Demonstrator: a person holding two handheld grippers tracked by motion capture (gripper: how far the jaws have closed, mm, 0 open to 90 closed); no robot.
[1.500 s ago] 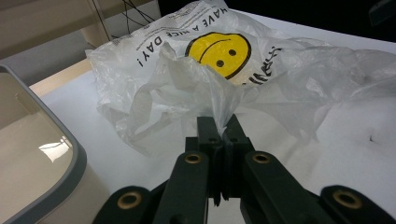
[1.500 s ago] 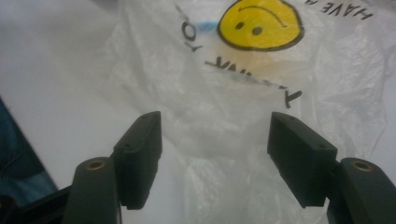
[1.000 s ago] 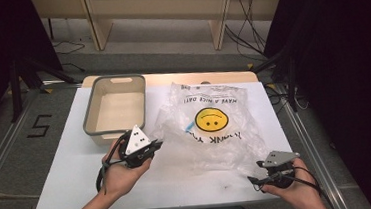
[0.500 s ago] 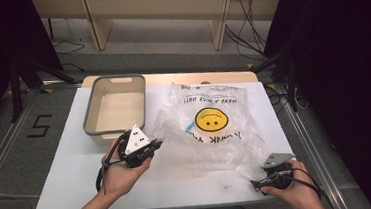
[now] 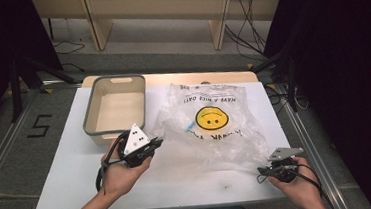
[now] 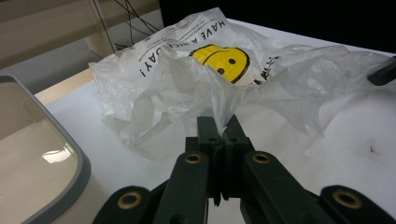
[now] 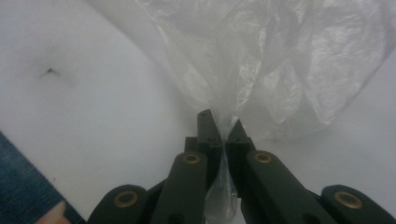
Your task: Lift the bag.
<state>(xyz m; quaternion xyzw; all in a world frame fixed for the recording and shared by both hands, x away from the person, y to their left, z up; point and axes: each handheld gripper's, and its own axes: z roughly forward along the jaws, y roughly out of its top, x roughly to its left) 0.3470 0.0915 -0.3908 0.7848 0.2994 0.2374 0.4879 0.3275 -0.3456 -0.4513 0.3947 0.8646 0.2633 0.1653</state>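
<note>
High view shows the clear plastic bag (image 5: pixel 210 127) spread crumpled on the white table (image 5: pixel 68 169), just right of the grey-rimmed beige tub (image 5: pixel 115 109). Its yellow smiley face and the line of black lettering read upside down from the person's side, so the printed top of the bag faces the person while the lettering lies toward the far edge. The bag's long axis runs from the far edge of the table toward the near right corner.

The left gripper (image 5: pixel 157 143) sits at the bag's near left edge. In the left gripper view its jaws are pressed together on a pinch of the film (image 6: pixel 223 122), which rises in a peak from between the tips.

The right gripper (image 5: pixel 262 170) is at the bag's near right corner. Its jaws have just been closing, and in the right gripper view they now clamp a fold of the bag (image 7: pixel 223 133), with film trailing down between them and the rest fanning out ahead.
</note>
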